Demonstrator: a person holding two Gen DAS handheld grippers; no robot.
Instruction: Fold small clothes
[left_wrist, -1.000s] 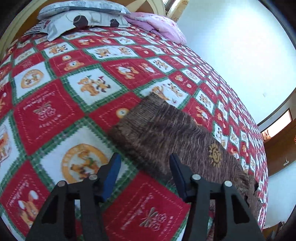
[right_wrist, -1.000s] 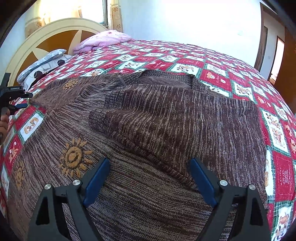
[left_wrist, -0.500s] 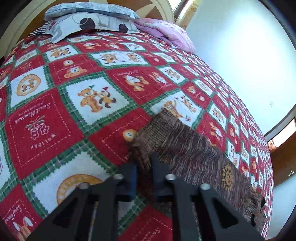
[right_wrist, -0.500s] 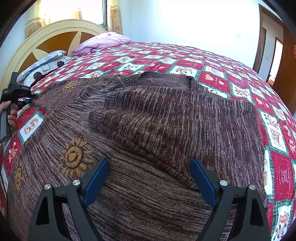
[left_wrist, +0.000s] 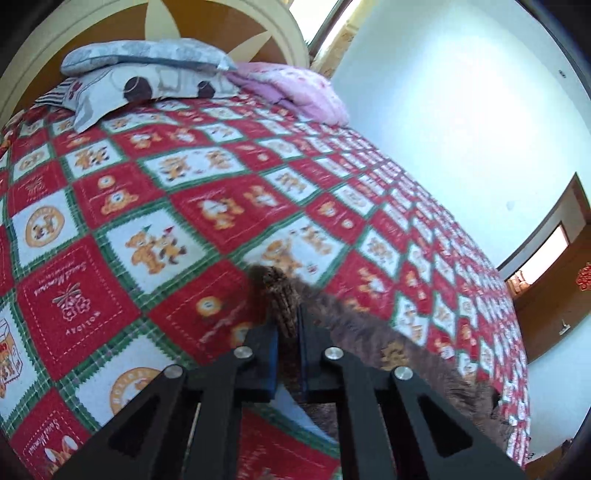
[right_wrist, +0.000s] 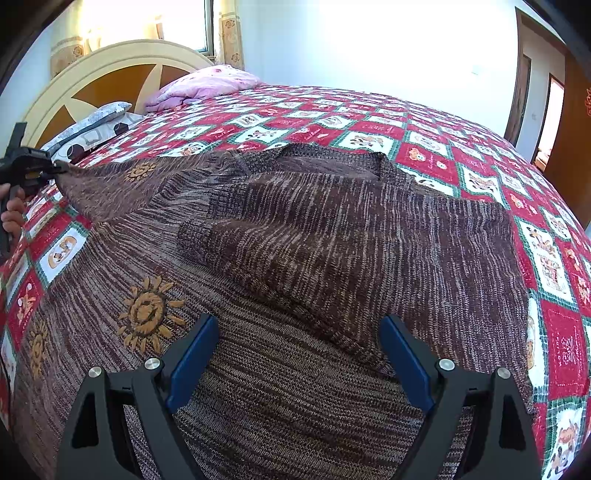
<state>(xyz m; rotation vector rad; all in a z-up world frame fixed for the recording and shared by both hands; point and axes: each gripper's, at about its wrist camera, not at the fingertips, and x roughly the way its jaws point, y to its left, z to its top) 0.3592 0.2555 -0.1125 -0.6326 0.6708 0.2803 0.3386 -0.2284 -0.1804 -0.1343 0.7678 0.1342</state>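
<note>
On the quilt (right_wrist: 436, 155) lies a brown sweater (right_wrist: 332, 243) (1 sleeve already folded across its chest). Left gripper (left_wrist: 287, 332) pinches the other sleeve's cuff (left_wrist: 275, 291), lifted off the quilt; right gripper (right_wrist: 299, 354) hovers wide over the hem. Pillows (left_wrist: 147, 74) sit beyond.

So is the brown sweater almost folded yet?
Not quite. One sleeve already lies folded across the sweater. The left gripper has its jaws shut on the other sleeve's cuff and holds it up off the quilt. The right gripper hovers open above the body. That sleeve has yet to cross over, and the body is not yet folded.
</note>
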